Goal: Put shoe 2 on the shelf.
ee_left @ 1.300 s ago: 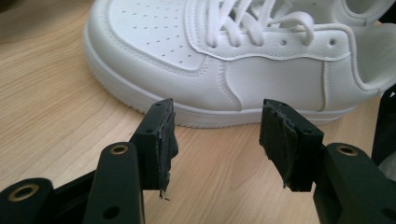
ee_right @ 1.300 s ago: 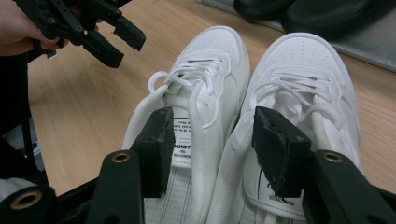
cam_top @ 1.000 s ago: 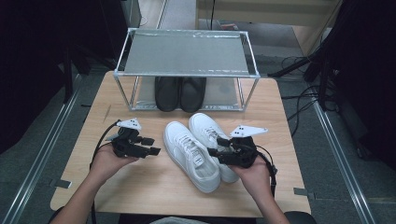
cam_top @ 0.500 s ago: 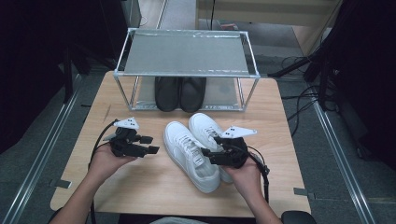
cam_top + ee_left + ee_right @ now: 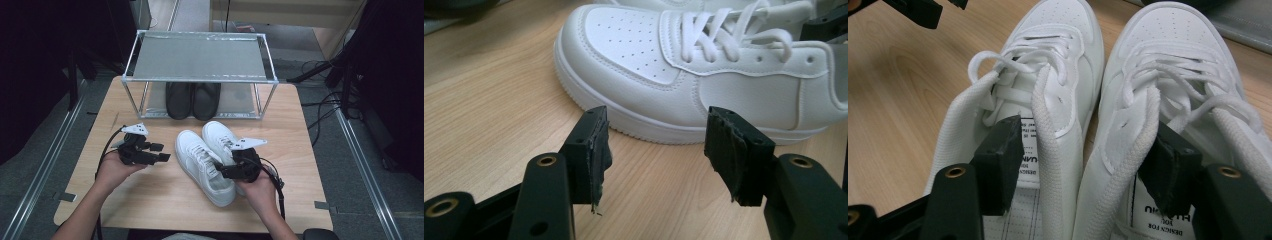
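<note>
At the centre of the wooden table (image 5: 150, 200) stands a pair of white sneakers (image 5: 207, 160), side by side and touching, toes pointing far, heels toward the near edge. The right gripper (image 5: 225, 172) sits over the heel ends. In the right gripper view one jaw is inside the left sneaker (image 5: 1033, 100) and the other inside the right sneaker (image 5: 1168, 75), so the two adjoining collar walls lie between the jaws. The jaws have just been closing a little from a wider spread; they stand wide, and whether the pads press on the collars cannot be told.

The left gripper (image 5: 162, 152) hovers just left of the pair, jaws wide apart and holding nothing. In the left gripper view its pads frame the side of the left sneaker (image 5: 704, 75) with bare table between.

Open table lies to the left of the pair and along the near edge; on the right a narrower strip remains before the table edge.

Far of the sneakers, a metal-framed shoe rack (image 5: 200, 55) stands at the far edge, its top shelf bare. A pair of black shoes (image 5: 192, 100) sits on its lower level, near the white toes but apart.

Around the table lies grey floor with rails on both sides, and cables (image 5: 325, 100) at the far right.
</note>
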### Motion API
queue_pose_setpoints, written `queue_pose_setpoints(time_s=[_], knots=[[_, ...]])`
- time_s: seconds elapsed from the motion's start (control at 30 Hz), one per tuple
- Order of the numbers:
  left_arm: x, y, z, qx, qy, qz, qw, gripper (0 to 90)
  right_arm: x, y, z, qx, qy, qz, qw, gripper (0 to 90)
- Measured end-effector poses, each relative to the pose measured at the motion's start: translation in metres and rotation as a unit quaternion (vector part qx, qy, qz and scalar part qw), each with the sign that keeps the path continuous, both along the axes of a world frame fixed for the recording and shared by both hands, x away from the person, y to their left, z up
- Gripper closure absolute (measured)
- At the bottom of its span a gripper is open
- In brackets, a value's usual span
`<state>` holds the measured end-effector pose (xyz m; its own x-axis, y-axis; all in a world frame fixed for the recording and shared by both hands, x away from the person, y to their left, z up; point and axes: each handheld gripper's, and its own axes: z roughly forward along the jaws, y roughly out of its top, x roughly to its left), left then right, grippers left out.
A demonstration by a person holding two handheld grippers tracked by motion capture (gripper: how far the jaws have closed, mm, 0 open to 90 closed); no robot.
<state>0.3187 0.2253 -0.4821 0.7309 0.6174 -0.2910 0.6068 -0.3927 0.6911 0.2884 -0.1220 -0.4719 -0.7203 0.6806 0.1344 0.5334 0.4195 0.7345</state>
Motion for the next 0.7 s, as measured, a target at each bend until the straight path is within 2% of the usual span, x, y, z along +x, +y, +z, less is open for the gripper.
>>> queue_pose_setpoints(time_s=[0.13, 0.27, 0.4, 0.53, 0.7], knots=[[0.001, 0.001, 0.005, -0.007, -0.015, 0.004, 0.9999, 43.2, -0.001, 0.002, -0.001, -0.006, -0.007, -0.011, 0.9999, 44.7], [0.001, 0.004, 0.007, -0.010, -0.020, 0.008, 0.9997, 43.2, -0.002, 0.004, -0.002, -0.016, -0.020, -0.016, 0.9995, 48.0], [0.002, 0.008, 0.008, -0.012, -0.021, 0.013, 0.9996, 43.2, -0.003, 0.003, -0.002, -0.015, -0.023, -0.017, 0.9995, 53.4], [0.006, 0.010, 0.008, -0.020, -0.020, 0.020, 0.9994, 43.3, -0.005, 0.005, -0.003, -0.027, -0.038, -0.015, 0.9988, 59.3], [0.007, 0.012, 0.009, -0.021, -0.023, 0.028, 0.9991, 43.3, -0.005, 0.005, -0.002, -0.027, -0.038, -0.018, 0.9988, 68.4]])
